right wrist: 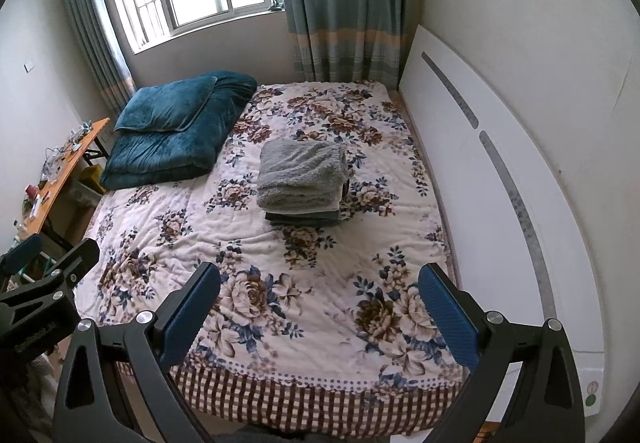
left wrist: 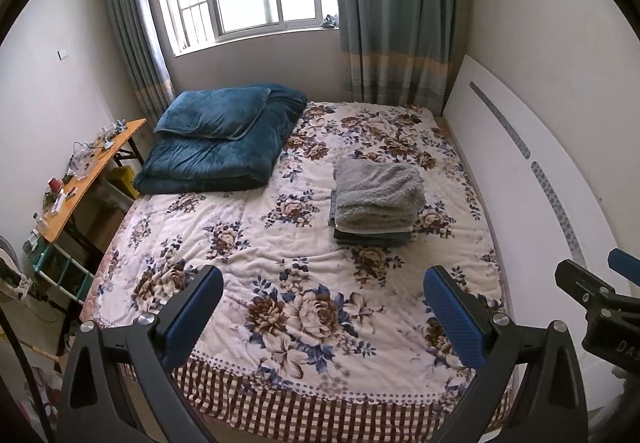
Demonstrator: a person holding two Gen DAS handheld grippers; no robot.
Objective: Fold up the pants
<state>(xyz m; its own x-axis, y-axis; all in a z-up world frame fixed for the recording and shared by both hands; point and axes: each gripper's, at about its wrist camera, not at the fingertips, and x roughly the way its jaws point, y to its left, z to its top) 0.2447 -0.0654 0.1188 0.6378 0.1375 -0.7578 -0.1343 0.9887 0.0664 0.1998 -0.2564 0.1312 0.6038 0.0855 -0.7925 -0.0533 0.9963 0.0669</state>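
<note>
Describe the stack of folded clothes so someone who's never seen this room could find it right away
Start at the bed with the flowered cover under the window. The stack sits on its middle, toward the white headboard, apart from the blue quilt by the curtain. It is the only grey pile: a fluffy light-grey piece on top of darker folded ones.

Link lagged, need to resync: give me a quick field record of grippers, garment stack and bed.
left gripper: open, empty, above the bed's near end
right gripper: open, empty, above the bed's near end
folded stack: fluffy grey piece on top of darker folded pieces, mid-bed toward the headboard side
floral bedspread: no loose garment visible
teal quilt: folded, far left corner, pillow on top
</note>
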